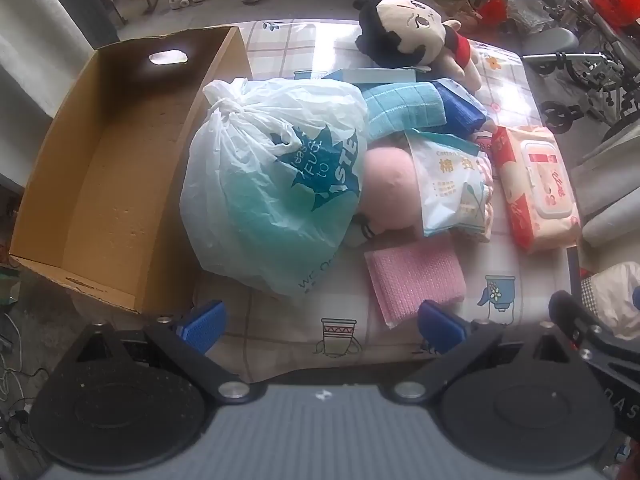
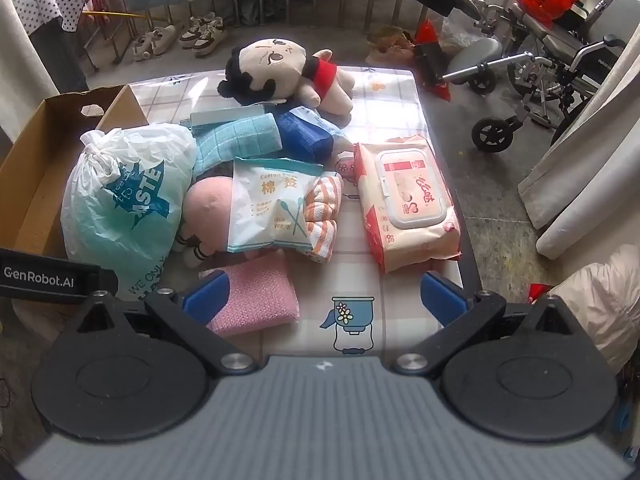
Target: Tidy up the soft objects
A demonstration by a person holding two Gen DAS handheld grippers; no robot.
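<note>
A tied white plastic bag lies beside an empty cardboard box on the left. To its right are a pink plush, a cotton swab pack, a striped cloth, a wet wipes pack, a teal towel, a blue cloth and a folded pink cloth. A black-haired doll lies at the far end. My left gripper and right gripper hang open above the near edge, holding nothing.
The things lie on a table with a patterned cloth. A wheelchair and curtains stand on the right. Shoes sit by the far railing. A second gripper's black arm shows at the right.
</note>
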